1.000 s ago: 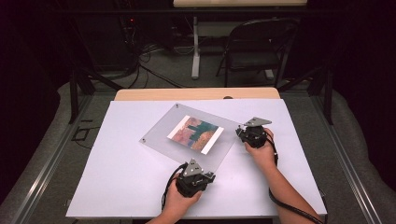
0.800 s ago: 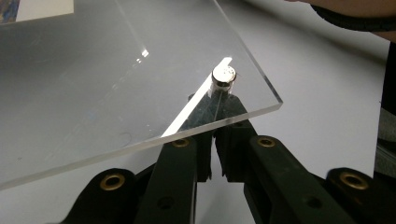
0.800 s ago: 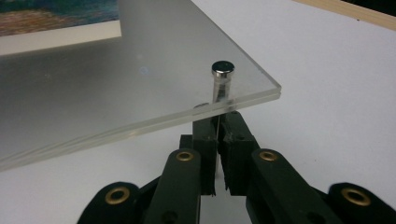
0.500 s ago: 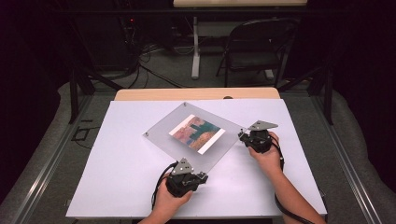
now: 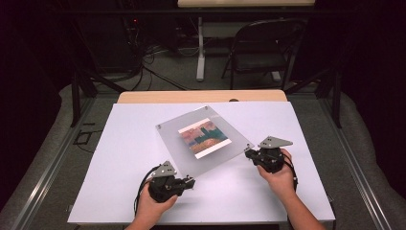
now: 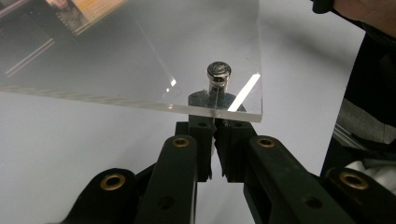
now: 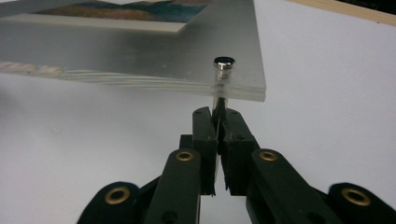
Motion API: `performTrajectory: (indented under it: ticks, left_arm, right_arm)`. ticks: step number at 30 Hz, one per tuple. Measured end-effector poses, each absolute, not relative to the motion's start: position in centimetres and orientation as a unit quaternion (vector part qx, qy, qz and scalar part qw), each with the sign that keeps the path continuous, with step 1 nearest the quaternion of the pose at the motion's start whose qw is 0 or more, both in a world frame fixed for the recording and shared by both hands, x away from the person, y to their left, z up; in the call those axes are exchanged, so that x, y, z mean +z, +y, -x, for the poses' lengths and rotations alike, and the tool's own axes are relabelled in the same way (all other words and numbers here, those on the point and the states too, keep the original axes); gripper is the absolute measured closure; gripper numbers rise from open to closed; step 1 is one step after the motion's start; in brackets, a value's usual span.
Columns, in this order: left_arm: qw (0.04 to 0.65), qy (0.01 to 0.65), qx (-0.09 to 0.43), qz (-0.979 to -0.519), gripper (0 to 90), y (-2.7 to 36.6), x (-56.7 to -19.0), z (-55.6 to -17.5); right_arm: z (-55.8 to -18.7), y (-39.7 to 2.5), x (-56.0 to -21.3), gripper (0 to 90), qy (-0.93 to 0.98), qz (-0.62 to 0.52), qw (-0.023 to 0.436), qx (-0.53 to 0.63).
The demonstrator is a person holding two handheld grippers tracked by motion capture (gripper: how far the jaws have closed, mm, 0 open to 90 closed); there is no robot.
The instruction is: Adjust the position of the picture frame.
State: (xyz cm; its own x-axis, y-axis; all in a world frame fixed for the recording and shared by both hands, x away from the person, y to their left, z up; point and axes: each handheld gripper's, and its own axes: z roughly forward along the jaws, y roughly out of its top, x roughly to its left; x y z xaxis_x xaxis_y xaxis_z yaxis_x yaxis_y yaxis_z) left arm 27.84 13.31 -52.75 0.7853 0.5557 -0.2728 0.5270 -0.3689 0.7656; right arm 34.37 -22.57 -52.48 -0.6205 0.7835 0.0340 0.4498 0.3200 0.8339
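1. Left gripper (image 5: 190, 181), held at the near edge of the white table (image 5: 119, 191): in the left gripper view its jaws are closed on the leg of a small silver metal standoff post (image 6: 218, 77) at the near corner of the clear square acrylic picture frame (image 5: 203, 139). The grip sits below the panel.
2. Right gripper (image 5: 249, 152), near the table's right side: in the right gripper view its jaws are pressed together around the leg of a second silver standoff post (image 7: 224, 65) at the frame's right corner, again beneath the panel.
3. The frame lies about mid-table, turned diamond-wise between the two grippers. From the gripper views the gripped corners appear raised off the surface; whether the far corners rest on the table cannot be told.
4. A colourful rectangular print (image 5: 203, 138) sits sandwiched at the frame's centre.
5. Handling judgement: the acrylic is stiff and fairly light, but smooth, slippery and liable to scratch or chip at the corners. The metal posts are the sound hold points; pinching the sheet edge would risk slipping. Both corners should be lifted evenly to avoid twisting.
6. Beyond the table: a dark folding chair (image 5: 261, 48) and cables on the floor.
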Motion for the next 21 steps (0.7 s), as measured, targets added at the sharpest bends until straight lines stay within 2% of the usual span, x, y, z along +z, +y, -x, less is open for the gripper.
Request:
performTrajectory:
  ticks: [6, 21]
  left_arm:
    - [0.463, 0.33, 0.008, -0.822, 85.1, 15.0, -52.6, -27.6]
    - [0.443, 0.376, 0.038, -0.813, 85.2, 17.7, -52.4, -26.3]
  right_arm:
    - [-32.6, -21.9, -52.3, 85.4, 0.791, -0.386, 0.178, 0.44]
    - [-30.2, -20.3, -52.5, 85.4, 0.797, -0.37, 0.141, 0.457]
